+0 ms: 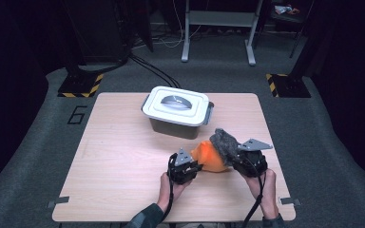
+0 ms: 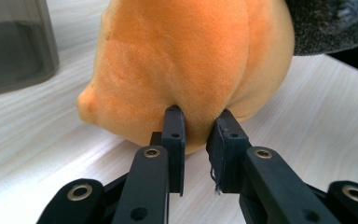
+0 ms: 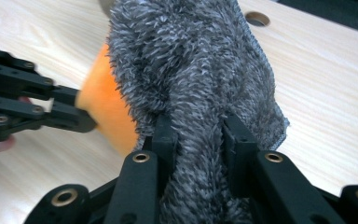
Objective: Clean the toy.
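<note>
Black jaws of the left gripper (image 2: pixel 196 135) pinch a fold of one orange plush toy (image 2: pixel 186 60), which rests on the wooden table (image 1: pixel 123 156) near its right front. Just right of it, the right gripper (image 3: pixel 198 135) is clamped on one shaggy grey cloth (image 3: pixel 196 60) that drapes over the toy's far side. Farther back, at the table's middle, stands one grey bin with a closed white lid (image 1: pixel 176 105). On the floor to the left, a "6" (image 1: pixel 77 115) is marked.

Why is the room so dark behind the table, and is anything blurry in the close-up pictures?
High view: light falls on the table, the surroundings stay dim. Left gripper view: the box behind is soft. Right gripper view: the cloth is sharp, its lowest part blurs.
</note>
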A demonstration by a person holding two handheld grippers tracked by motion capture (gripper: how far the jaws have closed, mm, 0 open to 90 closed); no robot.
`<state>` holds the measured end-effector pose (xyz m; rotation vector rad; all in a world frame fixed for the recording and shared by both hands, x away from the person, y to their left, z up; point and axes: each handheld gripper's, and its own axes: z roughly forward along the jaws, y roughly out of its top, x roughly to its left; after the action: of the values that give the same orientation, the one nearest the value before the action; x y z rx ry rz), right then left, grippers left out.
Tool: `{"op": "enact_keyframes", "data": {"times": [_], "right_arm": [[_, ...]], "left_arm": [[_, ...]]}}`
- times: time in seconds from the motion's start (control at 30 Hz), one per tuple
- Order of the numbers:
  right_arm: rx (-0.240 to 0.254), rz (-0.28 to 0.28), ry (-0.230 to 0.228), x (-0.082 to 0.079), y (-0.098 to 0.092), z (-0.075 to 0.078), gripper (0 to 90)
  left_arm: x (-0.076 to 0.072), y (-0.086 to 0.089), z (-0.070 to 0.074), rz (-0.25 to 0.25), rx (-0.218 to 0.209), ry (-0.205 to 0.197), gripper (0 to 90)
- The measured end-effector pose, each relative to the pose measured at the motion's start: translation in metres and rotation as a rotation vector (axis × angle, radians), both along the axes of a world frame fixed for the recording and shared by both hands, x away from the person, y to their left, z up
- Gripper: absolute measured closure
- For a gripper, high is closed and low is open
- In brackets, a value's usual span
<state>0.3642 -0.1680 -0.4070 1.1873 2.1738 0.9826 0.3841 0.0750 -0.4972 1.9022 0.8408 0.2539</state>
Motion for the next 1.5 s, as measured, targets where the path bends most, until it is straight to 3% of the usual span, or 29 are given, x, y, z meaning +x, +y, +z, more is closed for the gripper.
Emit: {"op": "enact_keyframes", "data": {"times": [0.23,0.33,0.6,0.93,1.5], "right_arm": [[-0.046,0.075,-0.002,-0.003,0.028,0.004,70.3],[-0.097,0.074,0.009,0.005,0.039,-0.005,70.4],[-0.101,0.048,0.004,0.015,0.042,-0.012,70.5],[-0.081,0.02,0.009,0.017,0.029,-0.015,70.3],[-0.028,-0.082,0.07,0.023,-0.005,-0.036,69.9]], "left_arm": [[-0.004,0.0,0.007,-0.016,-0.036,0.039,77.3],[-0.003,-0.001,0.006,-0.011,-0.026,0.037,77.3],[0.002,0.003,0.001,0.005,-0.055,0.06,77.2],[0.004,0.004,-0.001,0.006,-0.06,0.071,77.1],[0.006,0.007,-0.004,0.018,-0.074,0.088,77.1]]}}
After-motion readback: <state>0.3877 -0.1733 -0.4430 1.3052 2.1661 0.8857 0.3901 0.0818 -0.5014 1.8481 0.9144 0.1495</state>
